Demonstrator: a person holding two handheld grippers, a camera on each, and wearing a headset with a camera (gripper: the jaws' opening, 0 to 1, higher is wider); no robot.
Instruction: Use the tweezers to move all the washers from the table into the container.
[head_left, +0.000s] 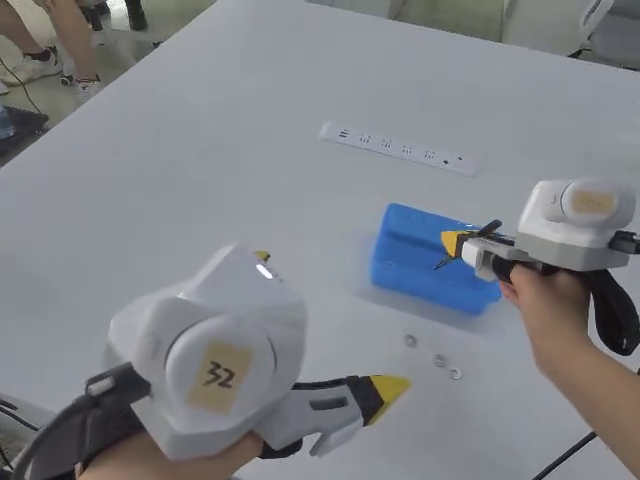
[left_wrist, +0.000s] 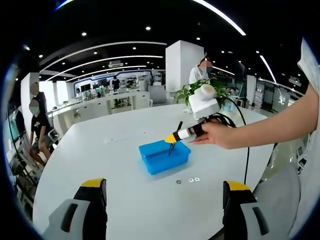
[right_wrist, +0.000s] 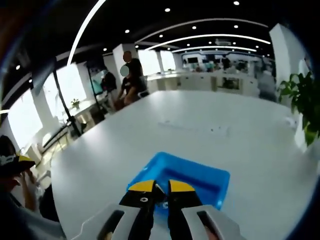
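Handling and clearance at the drop point.
The wide white table (head_left: 200, 150) leaves open room around the blue rectangular plastic container (head_left: 420, 287), right of centre. The right gripper (head_left: 452, 243), clenched on thin black tweezers (left_wrist: 171, 147), hangs above it. The left gripper (left_wrist: 164, 184) is spread and empty. Three small silver washers (head_left: 440, 360) lie lower right, probably light, stiff and slippery; pinch across the ring.

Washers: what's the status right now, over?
Left tool open. Right tool shut on tweezers, tips over blue box. Three washers on table beside it. Path clear.
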